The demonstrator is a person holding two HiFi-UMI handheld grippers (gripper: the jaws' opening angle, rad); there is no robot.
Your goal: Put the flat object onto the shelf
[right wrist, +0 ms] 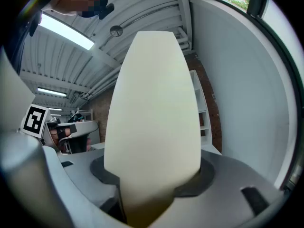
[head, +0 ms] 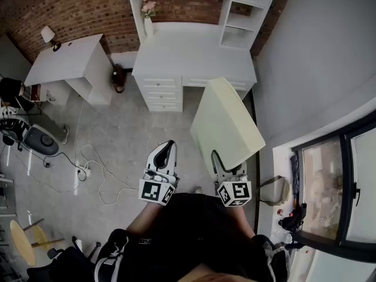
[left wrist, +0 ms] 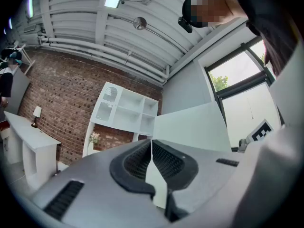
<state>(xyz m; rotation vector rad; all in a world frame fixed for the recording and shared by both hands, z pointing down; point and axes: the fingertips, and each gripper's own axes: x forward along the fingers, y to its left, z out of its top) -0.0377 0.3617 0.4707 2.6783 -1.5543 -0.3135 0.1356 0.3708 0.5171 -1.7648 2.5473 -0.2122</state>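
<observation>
The flat object (head: pixel 226 125) is a large pale-yellow slab, held tilted up in front of me by its near edge. My right gripper (head: pixel 229 168) is shut on that edge. In the right gripper view the slab (right wrist: pixel 152 118) fills the middle, rising from between the jaws of the right gripper (right wrist: pixel 152 184). My left gripper (head: pixel 168 147) hangs beside it to the left, shut and holding nothing. In the left gripper view the left gripper (left wrist: pixel 152 144) has its pads together, with the slab (left wrist: pixel 190 127) to their right. The white shelf unit (head: pixel 235 16) stands ahead against the brick wall, and also shows as the shelf (left wrist: pixel 126 110).
Below the shelf stands a white desk with drawers (head: pixel 176 63), and a vase of flowers (head: pixel 148 22) is on it. A second white table (head: pixel 64 57) stands at the left. Cables (head: pixel 94 169) lie on the floor. A grey wall and a window (head: pixel 335 181) close off the right.
</observation>
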